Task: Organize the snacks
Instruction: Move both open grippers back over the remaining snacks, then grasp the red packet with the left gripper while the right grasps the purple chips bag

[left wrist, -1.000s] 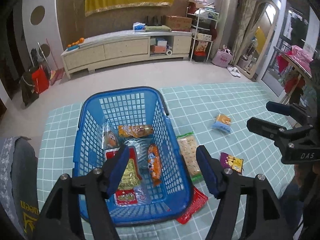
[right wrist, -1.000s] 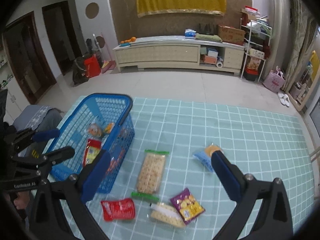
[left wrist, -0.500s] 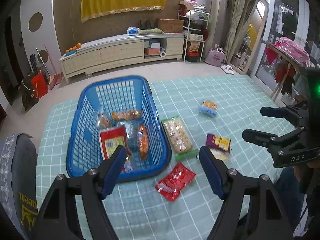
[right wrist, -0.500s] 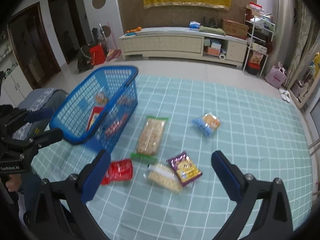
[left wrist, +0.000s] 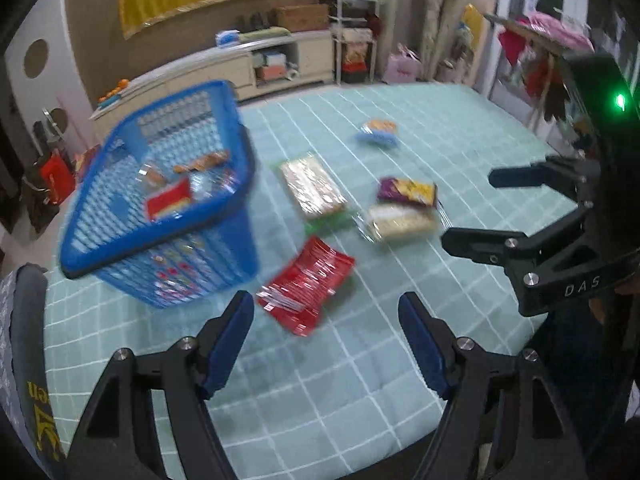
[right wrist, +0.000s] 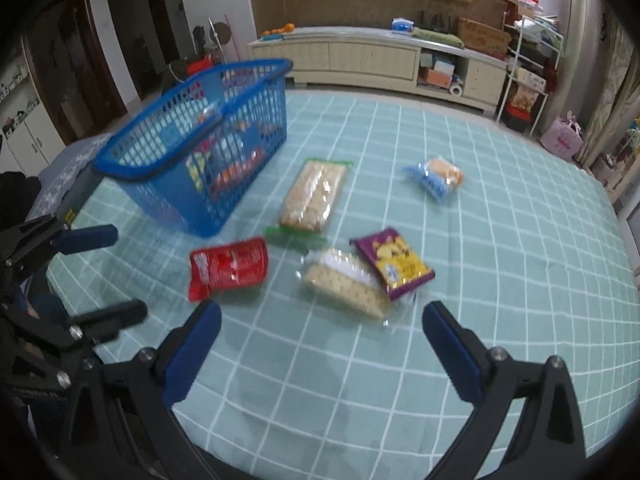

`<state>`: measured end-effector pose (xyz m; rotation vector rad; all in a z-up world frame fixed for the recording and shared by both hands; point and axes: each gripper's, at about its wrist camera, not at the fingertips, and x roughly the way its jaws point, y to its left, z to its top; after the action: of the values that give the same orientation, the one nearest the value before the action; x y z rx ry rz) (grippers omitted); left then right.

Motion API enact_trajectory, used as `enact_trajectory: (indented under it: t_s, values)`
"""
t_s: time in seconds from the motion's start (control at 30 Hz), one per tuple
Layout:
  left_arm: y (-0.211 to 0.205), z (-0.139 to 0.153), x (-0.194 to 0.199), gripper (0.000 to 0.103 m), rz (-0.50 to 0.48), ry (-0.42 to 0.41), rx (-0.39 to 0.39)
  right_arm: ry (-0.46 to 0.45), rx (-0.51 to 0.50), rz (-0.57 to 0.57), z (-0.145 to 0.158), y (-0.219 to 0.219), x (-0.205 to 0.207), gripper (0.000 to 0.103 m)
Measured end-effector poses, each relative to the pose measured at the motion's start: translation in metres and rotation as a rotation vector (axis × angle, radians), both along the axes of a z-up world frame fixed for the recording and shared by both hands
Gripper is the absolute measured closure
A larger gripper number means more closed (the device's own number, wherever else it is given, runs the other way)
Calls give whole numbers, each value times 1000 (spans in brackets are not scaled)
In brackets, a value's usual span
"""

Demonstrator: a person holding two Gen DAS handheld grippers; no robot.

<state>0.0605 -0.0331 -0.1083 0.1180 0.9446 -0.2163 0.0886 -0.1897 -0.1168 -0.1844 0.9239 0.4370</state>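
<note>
A blue basket (left wrist: 236, 240) (right wrist: 240, 200) holding several snack packs stands at the left of the checked cloth. Beside it lie a red pack (left wrist: 306, 284) (right wrist: 228, 268), a long cracker pack (left wrist: 312, 188) (right wrist: 312, 196), a clear biscuit pack (left wrist: 400, 222) (right wrist: 344, 286), a purple pack (left wrist: 408, 192) (right wrist: 394, 264) and a blue pack (left wrist: 378, 132) (right wrist: 436, 176). My left gripper (left wrist: 326, 344) is open and empty, just short of the red pack. My right gripper (right wrist: 320, 354) is open and empty, just short of the biscuit pack. Each gripper also shows in the other's view.
The green checked cloth (right wrist: 500, 240) covers the table. A grey cushion (left wrist: 24, 320) lies at the table's left edge. A long low cabinet (right wrist: 360, 56) and a shelf rack (right wrist: 528, 60) stand across the room, beyond the table.
Both grippers have pulled back and dropped lower over the cloth. The left one has swung right, from above the basket to the loose packs. Both stayed open.
</note>
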Motion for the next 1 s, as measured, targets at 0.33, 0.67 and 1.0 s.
enact_trajectory:
  t_s: [0.33, 0.67, 1.0]
  values:
    - [-18, -51, 35, 52, -19, 106, 65, 48, -53, -30, -31, -26, 6, 1]
    - [-15, -79, 65, 77, -8, 162, 98, 85, -52, -57, -49, -42, 18, 1]
    - [-19, -77, 62, 100, -20, 171, 42, 112, -22, -37, -48, -44, 26, 1]
